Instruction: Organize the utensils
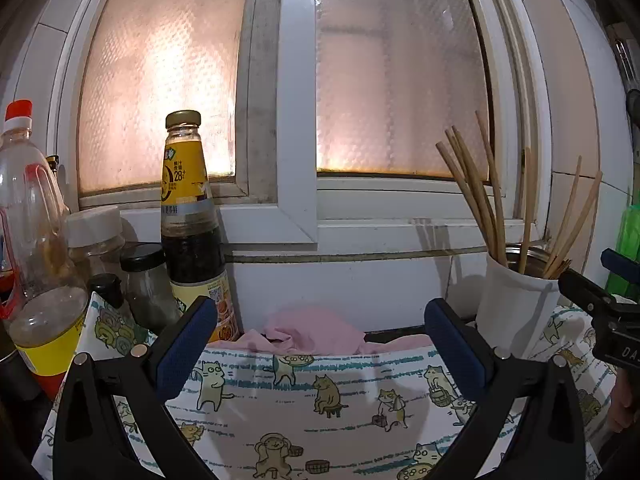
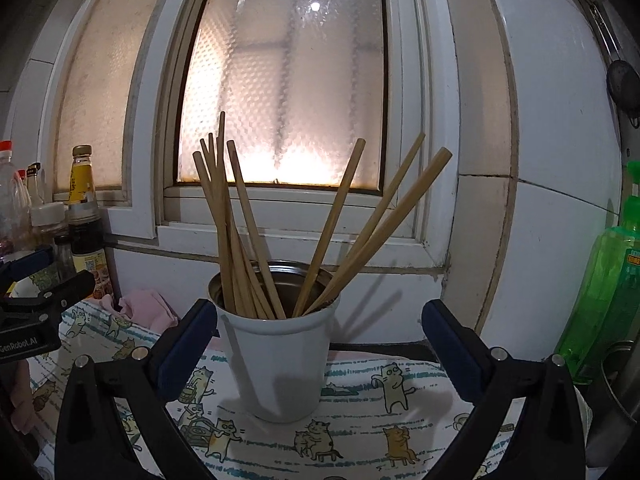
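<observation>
A white cup (image 2: 280, 364) with a metal liner stands upright on a cat-print cloth (image 2: 360, 436) below the window. Several wooden chopsticks (image 2: 240, 236) lean out of it to both sides. My right gripper (image 2: 320, 348) is wide open, with the cup standing between its blue pads (image 2: 186, 350) and a gap on each side. In the left wrist view the same cup (image 1: 516, 308) with its chopsticks (image 1: 472, 200) stands at the right. My left gripper (image 1: 320, 344) is open over the cloth (image 1: 320, 420), holding nothing. The right gripper's black tip (image 1: 592, 296) pokes in at that view's right edge.
Sauce bottles and jars crowd the left: a tall dark bottle (image 1: 192, 232), a clear oil bottle (image 1: 24, 208), small jars (image 1: 144, 284). A pink rag (image 1: 316, 330) lies against the wall. A green plastic bottle (image 2: 608, 280) and a metal pot (image 2: 616, 392) stand at the right.
</observation>
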